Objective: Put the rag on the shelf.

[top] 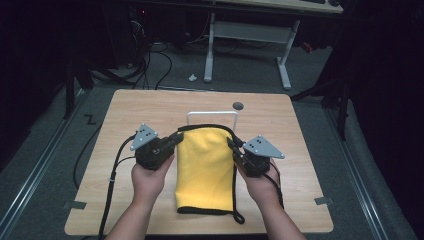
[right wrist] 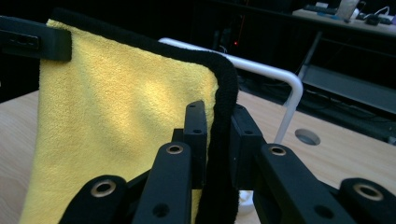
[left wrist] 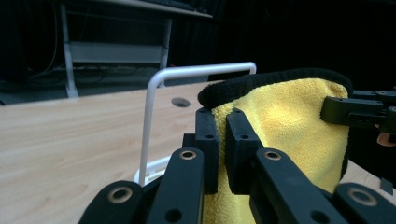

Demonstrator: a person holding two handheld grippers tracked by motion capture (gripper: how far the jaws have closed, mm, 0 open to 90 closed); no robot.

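A yellow towel with a black hem hangs stretched between my two grippers above the wooden table. My left gripper is shut on the towel's top left corner; its black pads pinch the cloth. My right gripper is shut on the top right corner, its jaws clamped on the black hem of the towel. Behind the towel stands a white wire rack, its bar level with the towel's top edge. The same white bar shows in the right gripper view.
A round cable hole sits in the table beyond the rack. A white-legged desk frame stands on the floor behind the table. Black cables trail from the grippers over the near table edge.
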